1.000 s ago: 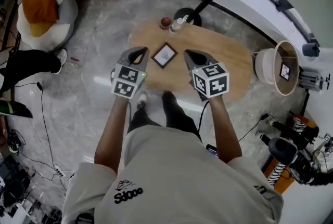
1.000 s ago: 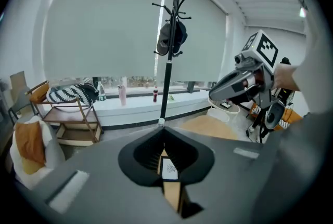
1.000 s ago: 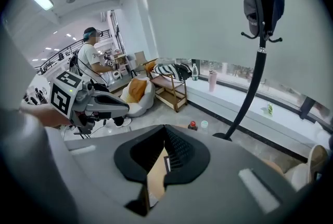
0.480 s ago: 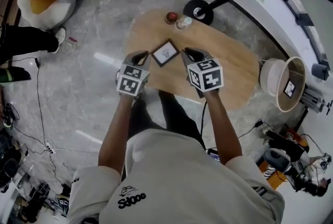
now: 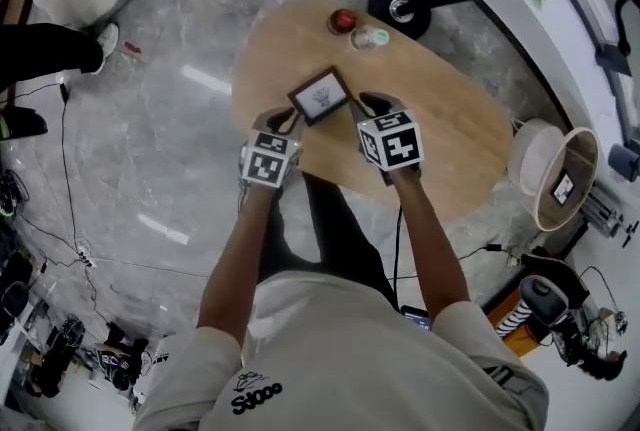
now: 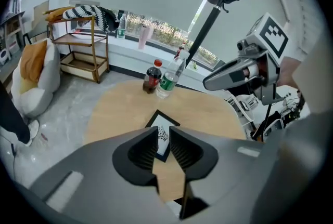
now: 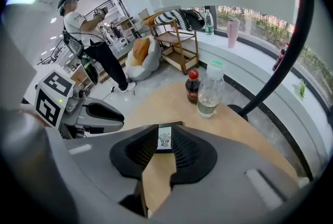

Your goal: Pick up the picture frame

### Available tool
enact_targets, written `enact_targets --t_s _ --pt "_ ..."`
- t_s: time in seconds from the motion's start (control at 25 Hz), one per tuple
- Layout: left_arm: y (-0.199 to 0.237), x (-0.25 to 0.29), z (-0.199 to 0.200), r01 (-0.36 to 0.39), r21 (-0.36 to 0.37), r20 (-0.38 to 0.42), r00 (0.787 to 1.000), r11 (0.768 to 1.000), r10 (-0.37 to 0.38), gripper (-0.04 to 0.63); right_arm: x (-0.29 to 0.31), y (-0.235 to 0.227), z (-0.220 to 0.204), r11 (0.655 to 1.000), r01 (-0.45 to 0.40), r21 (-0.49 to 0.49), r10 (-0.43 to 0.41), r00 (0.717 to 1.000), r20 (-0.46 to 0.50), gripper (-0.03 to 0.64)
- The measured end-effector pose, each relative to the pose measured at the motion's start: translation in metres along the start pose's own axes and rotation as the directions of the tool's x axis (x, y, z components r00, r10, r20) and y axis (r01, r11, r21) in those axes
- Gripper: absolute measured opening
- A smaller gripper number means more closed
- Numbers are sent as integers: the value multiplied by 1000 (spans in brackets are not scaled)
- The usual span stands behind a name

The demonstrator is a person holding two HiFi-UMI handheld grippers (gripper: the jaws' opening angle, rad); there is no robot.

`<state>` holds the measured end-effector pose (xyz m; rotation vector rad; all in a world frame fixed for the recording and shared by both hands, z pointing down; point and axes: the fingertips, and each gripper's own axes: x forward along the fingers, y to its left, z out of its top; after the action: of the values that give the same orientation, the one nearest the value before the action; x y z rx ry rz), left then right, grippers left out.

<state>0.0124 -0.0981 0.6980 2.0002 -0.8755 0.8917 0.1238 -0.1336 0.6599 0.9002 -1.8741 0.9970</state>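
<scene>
Frame [image 5: 320,95] between left gripper [image 5: 287,122], right gripper [image 5: 372,105]

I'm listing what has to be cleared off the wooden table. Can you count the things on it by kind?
picture frame: 1
bottles: 2, a dark soda bottle and a clear bottle
Total: 3
</scene>
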Motion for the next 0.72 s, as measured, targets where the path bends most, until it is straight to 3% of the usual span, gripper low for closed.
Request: enact_targets --t_s 0.4,0.72 --pt "24 55 -45 -58 -184 -57 997 981 48 92 77 -34 -27 1000 -9 3 9 995 -94 80" --pt "44 90 -72 -76 -395 -48 997 916 62 112 130 -43 -46 998 -16 -59 5 985 -175 98"
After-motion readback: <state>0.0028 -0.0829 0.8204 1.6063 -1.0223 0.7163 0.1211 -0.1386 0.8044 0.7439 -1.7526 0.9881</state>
